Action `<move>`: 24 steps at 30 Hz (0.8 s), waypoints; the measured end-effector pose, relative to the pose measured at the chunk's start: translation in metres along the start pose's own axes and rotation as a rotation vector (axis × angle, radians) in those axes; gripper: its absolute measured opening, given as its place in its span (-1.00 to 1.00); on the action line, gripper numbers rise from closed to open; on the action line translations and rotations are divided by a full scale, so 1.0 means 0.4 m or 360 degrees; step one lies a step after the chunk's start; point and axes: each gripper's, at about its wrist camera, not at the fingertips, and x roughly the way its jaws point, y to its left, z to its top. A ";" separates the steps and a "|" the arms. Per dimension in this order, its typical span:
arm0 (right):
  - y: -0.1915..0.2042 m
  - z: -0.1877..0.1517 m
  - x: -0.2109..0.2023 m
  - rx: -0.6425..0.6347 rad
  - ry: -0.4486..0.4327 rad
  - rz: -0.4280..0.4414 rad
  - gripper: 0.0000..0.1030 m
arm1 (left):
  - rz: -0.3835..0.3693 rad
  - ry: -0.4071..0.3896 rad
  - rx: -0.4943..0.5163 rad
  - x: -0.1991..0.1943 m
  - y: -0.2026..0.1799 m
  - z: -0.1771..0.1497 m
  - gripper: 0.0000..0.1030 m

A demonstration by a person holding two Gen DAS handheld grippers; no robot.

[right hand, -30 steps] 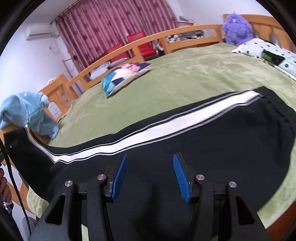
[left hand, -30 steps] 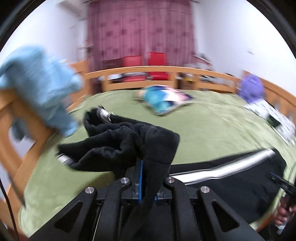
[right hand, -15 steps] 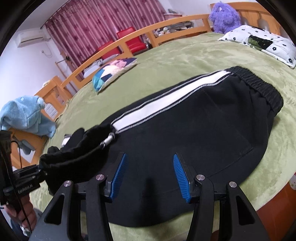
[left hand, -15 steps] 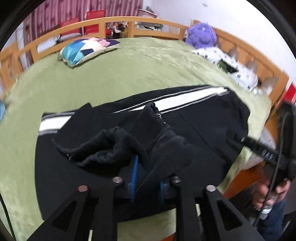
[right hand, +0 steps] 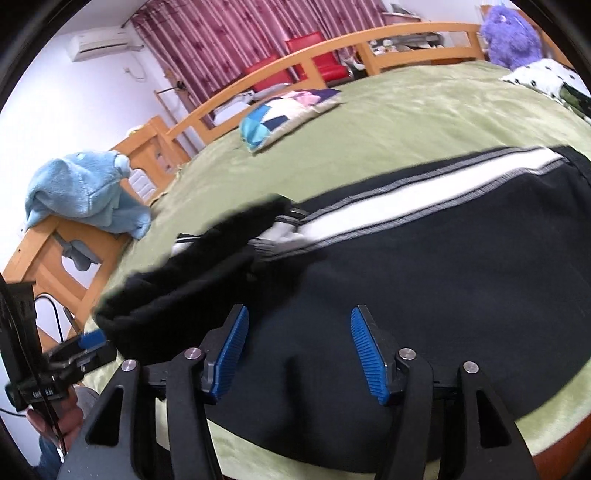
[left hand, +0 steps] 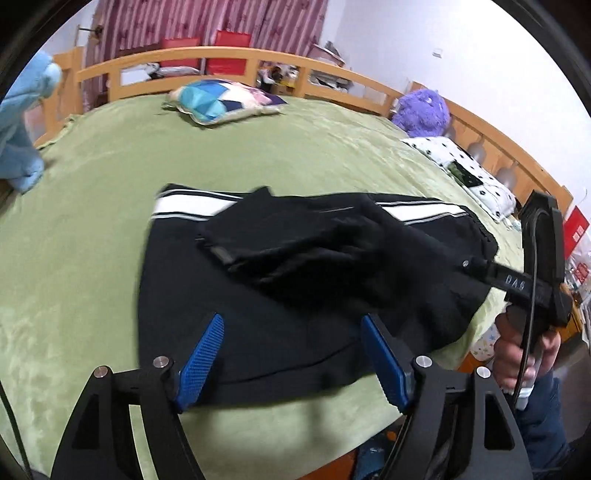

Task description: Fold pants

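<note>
The black pants (left hand: 306,280) lie across the green bed cover (left hand: 74,258), filling the middle of the left wrist view. Their lower part is folded back and sits bunched on top of the upper part, toward the center right of the frame. A white side stripe (left hand: 184,208) edged with thin dark lines runs along the far edge of the pants. In the right wrist view the same stripe (right hand: 424,206) crosses the middle from lower left to upper right.

The left claw (left hand: 291,362) sits at the bottom center of its view, blue pads wide apart and opening, nothing between them; the pants' near edge lies beyond the tips. The right claw (right hand: 295,350) is at the bottom center of its view, pads apart and opening, hovering over the black fabric without pinching it.

At the right edge of the left wrist view a hand (left hand: 524,350) grips the right tool's handle. Its black arm carries pale lettering, too blurred to read surely.

A patchwork cushion (left hand: 221,101) lies in the upper middle of the bed. A purple plush toy (left hand: 421,112) sits upper right by the wooden bed rail (left hand: 229,55). A light blue garment (right hand: 85,192) hangs at left over the wooden frame. Red chairs (right hand: 288,70) stand before maroon curtains (right hand: 229,33) at top.
</note>
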 end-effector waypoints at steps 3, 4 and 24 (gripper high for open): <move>0.032 0.007 0.019 -0.0015 0.0007 0.0057 0.26 | 0.0015 -0.0046 -0.0033 -0.034 0.061 -0.018 0.65; 0.042 0.007 0.030 -0.0021 0.0026 0.0071 0.29 | 0.0036 -0.0048 -0.0052 -0.037 0.077 -0.017 0.65; 0.124 0.132 0.102 -0.0119 -0.0109 -0.0038 -0.82 | 0.0128 -0.0042 -0.0158 -0.021 0.251 0.105 0.65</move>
